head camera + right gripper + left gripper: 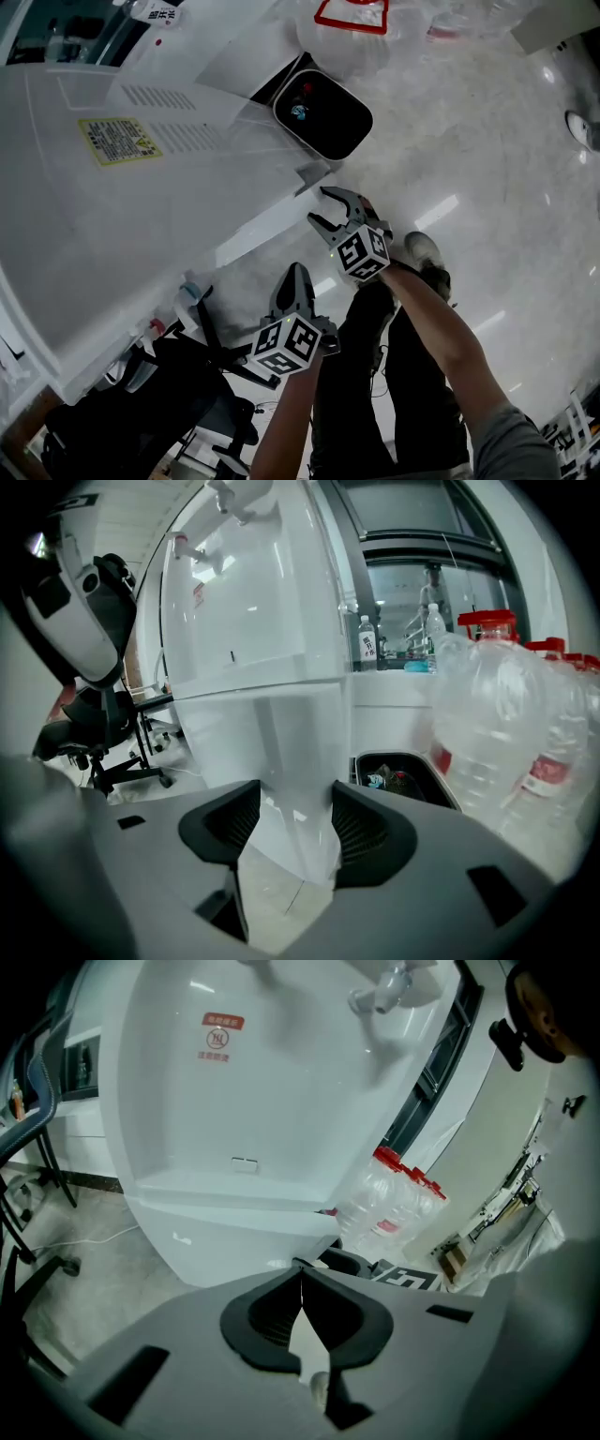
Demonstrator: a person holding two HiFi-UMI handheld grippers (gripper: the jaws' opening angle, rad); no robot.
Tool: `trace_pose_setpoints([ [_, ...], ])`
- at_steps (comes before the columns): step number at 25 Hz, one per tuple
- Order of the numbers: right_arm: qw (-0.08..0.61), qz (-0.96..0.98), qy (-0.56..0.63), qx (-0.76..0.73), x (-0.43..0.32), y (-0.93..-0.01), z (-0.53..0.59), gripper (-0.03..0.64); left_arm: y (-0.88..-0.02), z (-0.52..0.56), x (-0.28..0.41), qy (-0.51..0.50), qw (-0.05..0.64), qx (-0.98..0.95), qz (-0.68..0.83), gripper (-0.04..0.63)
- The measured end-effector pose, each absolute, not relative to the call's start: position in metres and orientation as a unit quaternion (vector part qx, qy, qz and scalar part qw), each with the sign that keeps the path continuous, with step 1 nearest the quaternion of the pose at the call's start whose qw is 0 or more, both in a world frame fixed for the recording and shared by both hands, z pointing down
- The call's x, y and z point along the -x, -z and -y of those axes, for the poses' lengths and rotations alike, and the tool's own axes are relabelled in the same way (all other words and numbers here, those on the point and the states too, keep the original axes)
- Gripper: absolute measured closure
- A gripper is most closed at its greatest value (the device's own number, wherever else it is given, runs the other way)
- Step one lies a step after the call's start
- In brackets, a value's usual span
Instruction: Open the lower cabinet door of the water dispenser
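While the lower cabinet door [267, 230] stands only partly ajar, right gripper [319, 206] jaws straddle its edge, apart; left gripper [296, 279] closed, empty. Judged: wider swing remains.

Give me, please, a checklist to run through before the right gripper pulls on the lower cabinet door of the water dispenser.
1. Right gripper jaws apart: ok.
2. Edge of the lower cabinet door between those jaws: ok.
3. Pads already pressing on the door edge: cannot tell.
4. Left gripper shut, empty and off the door: ok.
5. Water bottles standing to the side, apart from the door: ok.
6. Trash bin outside the door's swing: cannot tell; it stands close beside the dispenser.
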State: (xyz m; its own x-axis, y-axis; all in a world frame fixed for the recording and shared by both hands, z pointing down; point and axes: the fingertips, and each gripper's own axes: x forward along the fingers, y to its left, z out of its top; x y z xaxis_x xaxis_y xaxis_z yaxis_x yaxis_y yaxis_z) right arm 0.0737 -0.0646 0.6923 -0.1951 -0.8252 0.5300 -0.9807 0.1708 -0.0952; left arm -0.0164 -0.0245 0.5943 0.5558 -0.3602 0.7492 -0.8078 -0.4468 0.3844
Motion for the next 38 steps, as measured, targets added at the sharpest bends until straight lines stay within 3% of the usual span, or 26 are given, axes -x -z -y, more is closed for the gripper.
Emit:
trace_pose_setpoints([
  [13,0.187,0.792,-0.215,-0.54,-0.075,-0.681,0.042,0.377,-0.584,0.021,0.022,-0.287,0.375,-0.799,0.373,0.584],
  [26,0.26,0.877,-0.157,-0.373,-0.074,-0.637,0.047,0.377,-0.561,0.012,0.012,-0.303,0.383,-0.794,0.361,0.584],
  [38,0.286,0.894,-0.141,-0.315,-0.076,-0.64,0.055,0.392,-0.556,0.018,-0.001,-0.298,0.396,-0.779,0.385,0.584],
])
